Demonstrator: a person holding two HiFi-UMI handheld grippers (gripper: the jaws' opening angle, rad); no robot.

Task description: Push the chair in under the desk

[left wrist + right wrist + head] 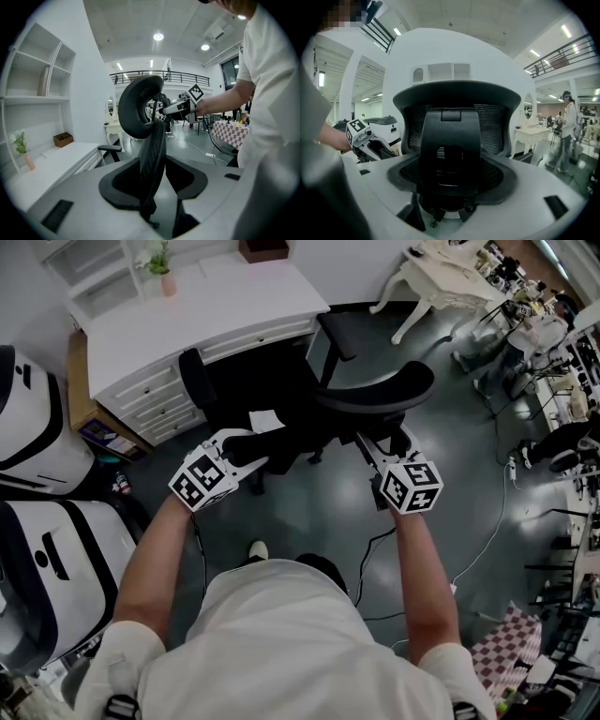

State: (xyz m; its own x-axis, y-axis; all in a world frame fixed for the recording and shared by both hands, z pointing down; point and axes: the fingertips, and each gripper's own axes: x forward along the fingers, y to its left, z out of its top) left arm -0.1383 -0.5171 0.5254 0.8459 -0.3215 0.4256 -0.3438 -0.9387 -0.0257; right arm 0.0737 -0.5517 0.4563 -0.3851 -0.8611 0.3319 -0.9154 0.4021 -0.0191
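A black mesh office chair (380, 390) stands in front of the white desk (197, 306), its back towards me. My left gripper (251, 451) is at the left edge of the chair back. In the left gripper view that edge (152, 154) runs down between the wide jaws, with a gap on each side. My right gripper (380, 448) is behind the back's middle. In the right gripper view the black spine panel (450, 150) sits between its jaws, with mesh showing on both sides. Each gripper shows in the other's view: the right gripper (180, 107), the left gripper (370, 140).
Desk drawers (155, 399) stand left of the chair. Two large white machines (33, 423) (56, 559) line the left side. A cable (375, 545) lies on the grey floor. A white ornate table (441, 277) stands at the back right, where a person (569, 126) stands.
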